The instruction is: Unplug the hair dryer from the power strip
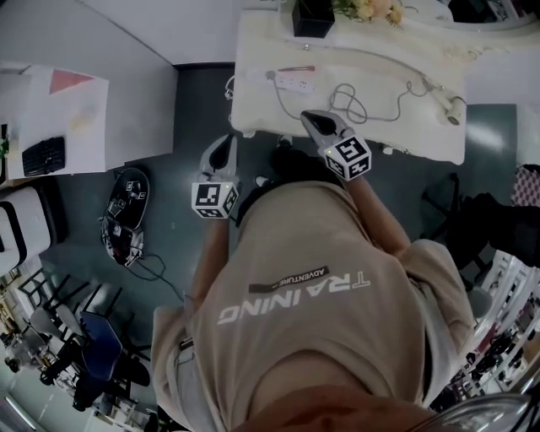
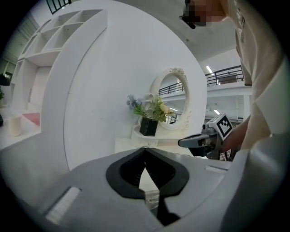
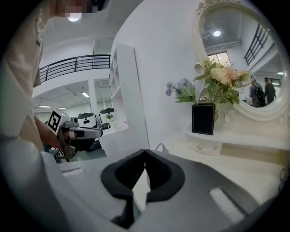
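In the head view a white power strip (image 1: 293, 82) lies at the left of a white dressing table (image 1: 253, 51). A pale cord (image 1: 348, 103) runs from it in loops to a white hair dryer (image 1: 448, 104) at the table's right. My right gripper (image 1: 310, 119) is shut and empty over the table's front edge, short of the strip. The left gripper (image 1: 226, 143), also shut and empty, hangs over the dark floor beside the table's left corner. The two gripper views each show closed jaws with tips touching, left gripper (image 2: 145, 150) and right gripper (image 3: 145, 152).
A black flower pot (image 1: 312, 17) with flowers and an oval mirror (image 3: 240, 59) stand at the table's back. On the floor to the left lies a black device with cables (image 1: 126, 202). A white desk (image 1: 59, 110) is further left, and chairs (image 1: 93, 346) sit at lower left.
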Tool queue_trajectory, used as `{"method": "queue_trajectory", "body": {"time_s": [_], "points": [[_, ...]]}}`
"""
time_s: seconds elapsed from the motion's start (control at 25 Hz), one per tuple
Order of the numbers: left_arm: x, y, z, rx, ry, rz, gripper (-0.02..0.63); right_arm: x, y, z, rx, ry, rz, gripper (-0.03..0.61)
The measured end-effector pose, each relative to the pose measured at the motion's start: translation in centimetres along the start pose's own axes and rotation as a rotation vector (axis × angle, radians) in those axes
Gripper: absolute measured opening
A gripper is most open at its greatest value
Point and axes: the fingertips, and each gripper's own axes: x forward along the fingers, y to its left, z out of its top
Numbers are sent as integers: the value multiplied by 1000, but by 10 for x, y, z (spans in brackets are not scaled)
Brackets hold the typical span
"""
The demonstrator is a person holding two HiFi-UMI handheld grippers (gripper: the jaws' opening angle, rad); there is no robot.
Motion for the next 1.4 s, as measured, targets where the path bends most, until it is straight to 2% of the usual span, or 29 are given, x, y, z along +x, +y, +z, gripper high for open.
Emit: {"method": "queue_trajectory", "body": {"time_s": [0.16, 0.28, 0.44, 0.64, 0.72, 0.84, 1.0, 1.2, 1.4], "points": [[33, 4, 22, 49, 35, -13, 5, 29, -30, 3, -14, 5, 23, 3], [58, 8, 31, 92, 97, -41, 5, 52, -53, 3, -20, 22, 36, 5], [109, 17, 24, 125, 186, -81, 6, 85, -78, 1, -95, 86, 113, 5], [167, 20, 17, 140, 218, -130, 6, 113, -94, -8, -177, 167, 161, 5], [183, 19, 11, 145, 241, -162, 5, 118, -93, -12, -202, 209, 158, 8], [206, 19, -6, 176, 298, -231, 5, 126, -92, -10, -223, 234, 156, 55], [224, 31, -32, 216, 373, -306, 5, 144, -87, -12, -279, 294, 144, 65], [234, 46, -60, 216, 436, -368, 6, 159, -86, -16, -356, 343, 100, 91], [242, 52, -72, 223, 510, -390, 6, 170, -79, -18, -412, 369, 149, 100]]}}
